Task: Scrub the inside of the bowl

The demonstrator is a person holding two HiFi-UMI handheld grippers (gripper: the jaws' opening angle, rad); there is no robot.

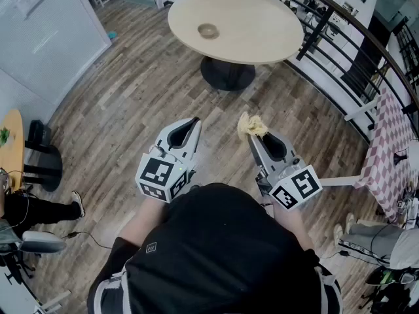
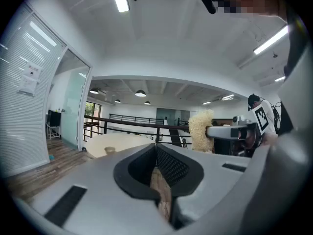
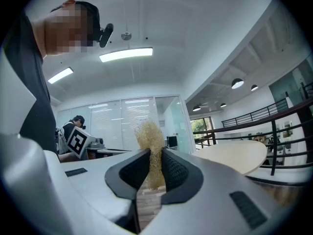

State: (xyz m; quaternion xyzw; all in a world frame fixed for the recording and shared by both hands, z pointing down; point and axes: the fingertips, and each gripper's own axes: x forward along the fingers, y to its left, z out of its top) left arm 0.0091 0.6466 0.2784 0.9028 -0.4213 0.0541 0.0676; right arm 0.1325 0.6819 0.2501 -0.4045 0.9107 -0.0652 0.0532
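A small brown bowl (image 1: 208, 31) sits on a round beige table (image 1: 262, 18) well ahead of me, across a stretch of wood floor. My right gripper (image 1: 253, 136) is shut on a yellowish fibrous scrubber (image 1: 250, 124), which sticks out past its tips. The right gripper view shows the scrubber (image 3: 150, 136) pinched between the black pads (image 3: 173, 168). My left gripper (image 1: 194, 122) is held beside it, shut with nothing in it. In the left gripper view its jaws (image 2: 156, 148) meet, with the bowl (image 2: 110, 150) far off and the scrubber (image 2: 200, 130) at the right.
A black railing (image 1: 340, 25) curves behind the table. A table with a checked cloth (image 1: 391, 142) stands at the right. A small yellow table (image 1: 12, 142) and a seated person's legs (image 1: 39, 208) are at the left. A glass wall (image 1: 46, 31) is at the far left.
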